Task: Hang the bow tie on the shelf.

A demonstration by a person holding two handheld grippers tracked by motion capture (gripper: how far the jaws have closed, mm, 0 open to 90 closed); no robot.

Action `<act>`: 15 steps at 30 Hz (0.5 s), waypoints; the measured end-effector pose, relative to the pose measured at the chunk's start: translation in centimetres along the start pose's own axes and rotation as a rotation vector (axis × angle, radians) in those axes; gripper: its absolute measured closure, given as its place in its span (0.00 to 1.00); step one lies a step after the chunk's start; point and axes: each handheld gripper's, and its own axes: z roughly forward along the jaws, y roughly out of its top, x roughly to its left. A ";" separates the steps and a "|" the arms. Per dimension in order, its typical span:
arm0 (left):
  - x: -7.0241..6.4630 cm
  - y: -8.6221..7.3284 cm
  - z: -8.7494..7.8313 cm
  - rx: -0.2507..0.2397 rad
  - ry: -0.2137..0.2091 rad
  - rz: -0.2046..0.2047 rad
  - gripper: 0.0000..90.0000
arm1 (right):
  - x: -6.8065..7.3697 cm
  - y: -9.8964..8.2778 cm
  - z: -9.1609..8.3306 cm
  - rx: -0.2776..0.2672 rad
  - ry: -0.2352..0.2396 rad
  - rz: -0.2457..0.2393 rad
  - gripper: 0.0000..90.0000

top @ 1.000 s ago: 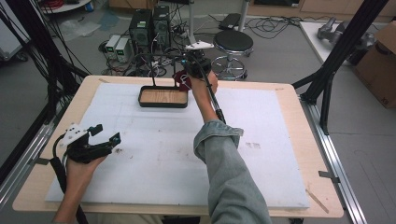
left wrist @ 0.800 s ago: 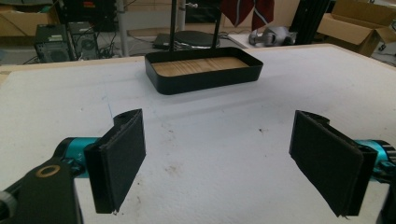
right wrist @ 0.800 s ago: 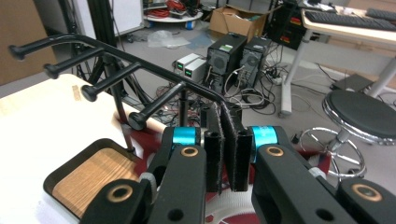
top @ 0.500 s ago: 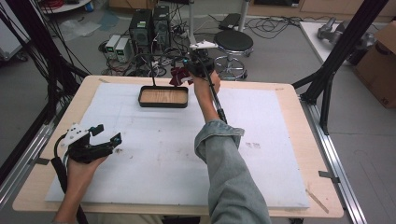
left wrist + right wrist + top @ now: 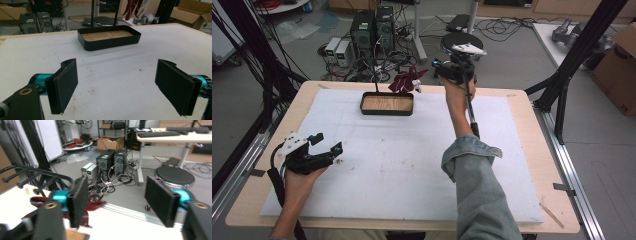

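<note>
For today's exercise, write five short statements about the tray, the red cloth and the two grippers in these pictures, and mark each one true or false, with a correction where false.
1. The black tray has a wooden floor. True.
2. The right gripper grips the dark red cloth. False: its jaws stand open, apart from the cloth, having just been opening.
3. The left gripper is open with nothing between its jaws. True.
4. The cloth lies flat inside the tray. False: it hangs on the black stand behind the tray.
5. The tray sits on the white mat. True.

From my remote seat, the dark red cloth (image 5: 40, 203) sits half hidden behind my right tool (image 5: 117, 202), blurred beyond reading. The black tray (image 5: 75, 236) is cut off by the right gripper view's bottom edge.
</note>
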 end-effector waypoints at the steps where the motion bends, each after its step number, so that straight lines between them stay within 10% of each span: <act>1: 0.0 0.0 0.0 0.000 0.000 0.000 0.21 | -0.7 -0.2 -0.7 -0.009 -0.002 0.018 0.32; 15: 0.1 0.0 0.0 0.000 0.007 -0.004 0.21 | -7.2 -4.0 -9.3 -0.032 -0.078 0.085 0.13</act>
